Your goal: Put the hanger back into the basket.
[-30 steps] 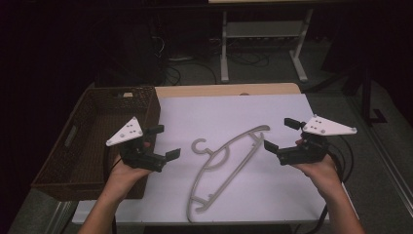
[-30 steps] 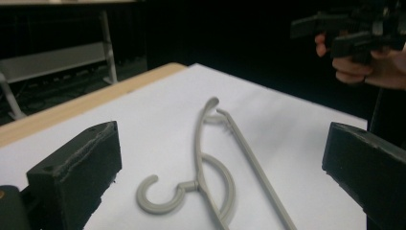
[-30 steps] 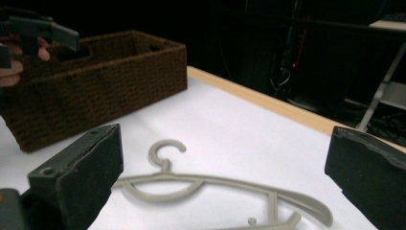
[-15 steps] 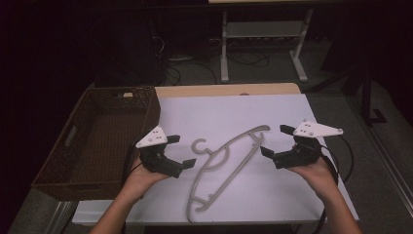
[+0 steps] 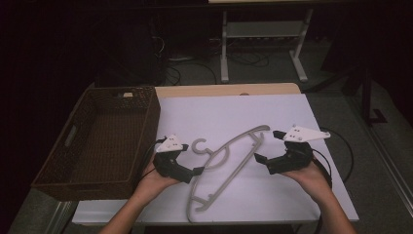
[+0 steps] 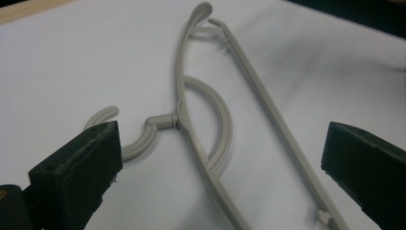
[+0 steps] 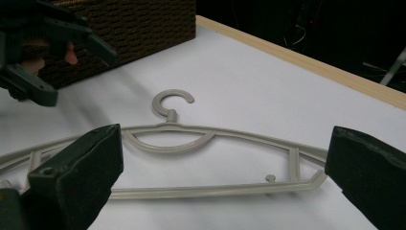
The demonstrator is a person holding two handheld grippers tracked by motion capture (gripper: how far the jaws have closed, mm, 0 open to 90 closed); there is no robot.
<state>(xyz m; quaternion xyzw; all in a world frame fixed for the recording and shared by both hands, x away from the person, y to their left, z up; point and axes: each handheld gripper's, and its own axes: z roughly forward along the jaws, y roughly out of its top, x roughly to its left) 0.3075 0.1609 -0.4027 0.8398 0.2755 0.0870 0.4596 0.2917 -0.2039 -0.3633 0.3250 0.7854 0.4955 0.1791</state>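
While the hanger [image 5: 229, 165] lies flat on the worktop [image 5: 234, 112], the left gripper [image 5: 187, 163] and right gripper [image 5: 270, 148] flank it from above, jaws wide and empty. Each gripper view frames it between spread jaws, likely lining up a two-ended pickup.

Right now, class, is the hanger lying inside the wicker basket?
No, the hanger lies flat on the white table, beside the basket.

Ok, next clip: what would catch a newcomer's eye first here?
A grey plastic clothes hanger lies flat on the white table, its hook toward the dark wicker basket at the table's left edge. The left gripper and the right gripper flank it, jaws open, neither gripping it.
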